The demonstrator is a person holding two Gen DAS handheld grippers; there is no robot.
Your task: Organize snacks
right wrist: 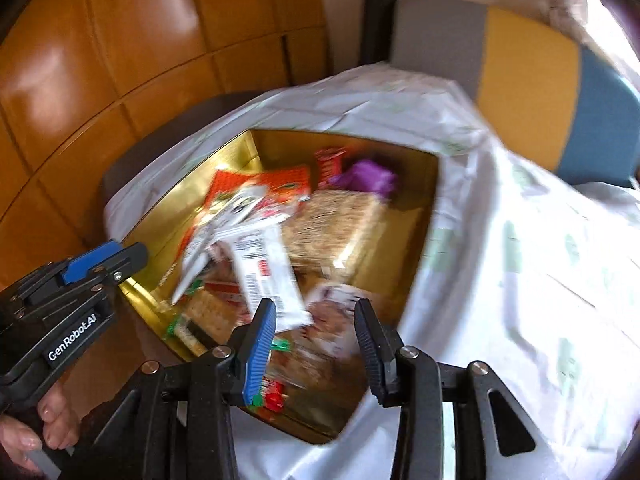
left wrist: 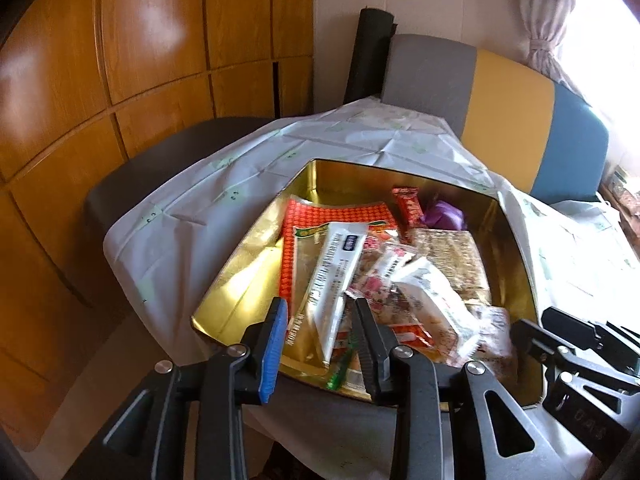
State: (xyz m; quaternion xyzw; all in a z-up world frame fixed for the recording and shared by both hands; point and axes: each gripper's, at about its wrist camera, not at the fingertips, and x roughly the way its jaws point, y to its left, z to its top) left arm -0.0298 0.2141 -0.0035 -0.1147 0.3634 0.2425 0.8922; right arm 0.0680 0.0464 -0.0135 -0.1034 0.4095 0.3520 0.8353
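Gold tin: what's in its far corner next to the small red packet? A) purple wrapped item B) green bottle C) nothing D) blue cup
A: a purple wrapped item lies against the far wall of the gold tin, right beside the small red packet; the right wrist view shows the same purple wrapper, though blurred.

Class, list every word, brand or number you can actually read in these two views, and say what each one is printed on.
"GenRobot.AI": on the body of the left gripper, seen from the right wrist view.
Embossed characters on the right gripper: too dim to read.
Long white packet in the gold tin: print too small.
White packet: barcode-style label, blurred.
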